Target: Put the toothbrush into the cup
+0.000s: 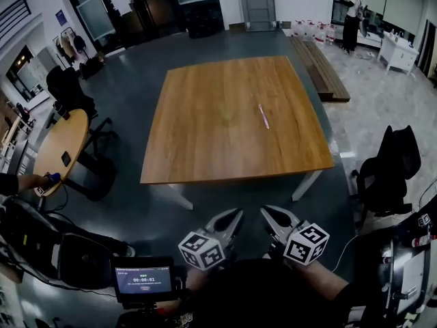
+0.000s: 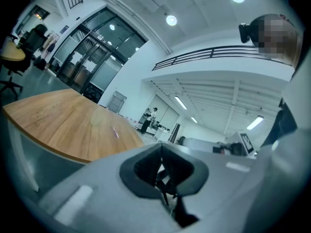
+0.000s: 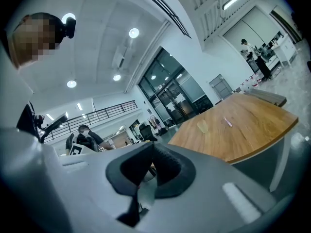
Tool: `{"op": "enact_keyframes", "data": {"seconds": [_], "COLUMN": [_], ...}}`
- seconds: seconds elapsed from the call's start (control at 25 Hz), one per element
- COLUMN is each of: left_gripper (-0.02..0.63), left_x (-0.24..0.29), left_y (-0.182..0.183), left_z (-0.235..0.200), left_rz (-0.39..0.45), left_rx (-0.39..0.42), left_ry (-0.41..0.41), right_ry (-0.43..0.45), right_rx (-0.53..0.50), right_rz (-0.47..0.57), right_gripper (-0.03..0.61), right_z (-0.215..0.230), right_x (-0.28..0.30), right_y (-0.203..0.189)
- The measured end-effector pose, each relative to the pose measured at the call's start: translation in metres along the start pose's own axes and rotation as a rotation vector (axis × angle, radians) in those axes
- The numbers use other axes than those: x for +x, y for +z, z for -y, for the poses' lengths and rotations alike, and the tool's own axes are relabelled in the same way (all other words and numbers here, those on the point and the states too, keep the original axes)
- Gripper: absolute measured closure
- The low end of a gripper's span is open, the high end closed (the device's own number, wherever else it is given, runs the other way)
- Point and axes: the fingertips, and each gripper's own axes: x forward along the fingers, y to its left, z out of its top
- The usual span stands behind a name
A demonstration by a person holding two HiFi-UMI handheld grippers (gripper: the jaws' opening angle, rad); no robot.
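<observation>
A pink toothbrush point(image 1: 263, 115) lies flat on the square wooden table point(image 1: 205, 149), right of its middle. A clear, faint cup point(image 1: 229, 117) stands a little to the toothbrush's left. Both grippers hang well short of the table's near edge, close to my body. My left gripper point(image 1: 232, 221) and right gripper point(image 1: 270, 217) are side by side, jaws together, holding nothing. In the left gripper view the toothbrush point(image 2: 115, 131) and cup point(image 2: 97, 118) show far beyond the shut left gripper point(image 2: 161, 144). The right gripper view shows the toothbrush point(image 3: 227, 122) and cup point(image 3: 203, 126) past the shut right gripper point(image 3: 153, 143).
A round wooden table point(image 1: 61, 145) with black chairs stands at the left. Another black chair point(image 1: 386, 169) is at the right. A long bench point(image 1: 321, 67) lies beyond the table's right side. A small screen point(image 1: 143, 279) sits by my left. A person point(image 1: 354, 12) stands far back.
</observation>
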Motion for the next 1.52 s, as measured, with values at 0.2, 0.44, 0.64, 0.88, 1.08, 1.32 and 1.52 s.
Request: {"op": "enact_keyframes", "data": {"seconds": [0.2, 0.44, 0.64, 0.88, 1.08, 1.32, 1.52], "left_gripper": [0.611, 0.611, 0.611, 0.611, 0.611, 0.611, 0.611], "left_x": [0.02, 0.028, 0.034, 0.051, 0.06, 0.061, 0.041], "left_y": [-0.013, -0.023, -0.016, 0.012, 0.05, 0.075, 0.092], "left_z": [0.012, 0.008, -0.017, -0.076, -0.127, -0.166, -0.199], "left_rz": [-0.014, -0.022, -0.026, -0.017, -0.005, 0.024, 0.057], "left_rx": [-0.013, -0.026, -0.036, -0.062, -0.06, -0.081, -0.105], "left_ry": [0.026, 0.081, 0.113, 0.09, 0.041, 0.015, 0.035], "right_ry": [0.009, 0.027, 0.041, 0.011, -0.013, -0.067, -0.111], "right_rx": [0.032, 0.096, 0.112, 0.1, 0.049, -0.001, -0.002], "right_rz": [-0.011, -0.028, -0.053, -0.059, -0.065, -0.093, -0.15], "right_gripper": [0.572, 0.572, 0.572, 0.571, 0.571, 0.571, 0.561], "right_z": [0.021, 0.042, 0.053, 0.073, 0.076, 0.088, 0.113], "right_x": [-0.017, -0.017, 0.01, 0.071, 0.136, 0.179, 0.209], "right_y": [0.005, 0.005, 0.004, 0.012, 0.027, 0.035, 0.036]}}
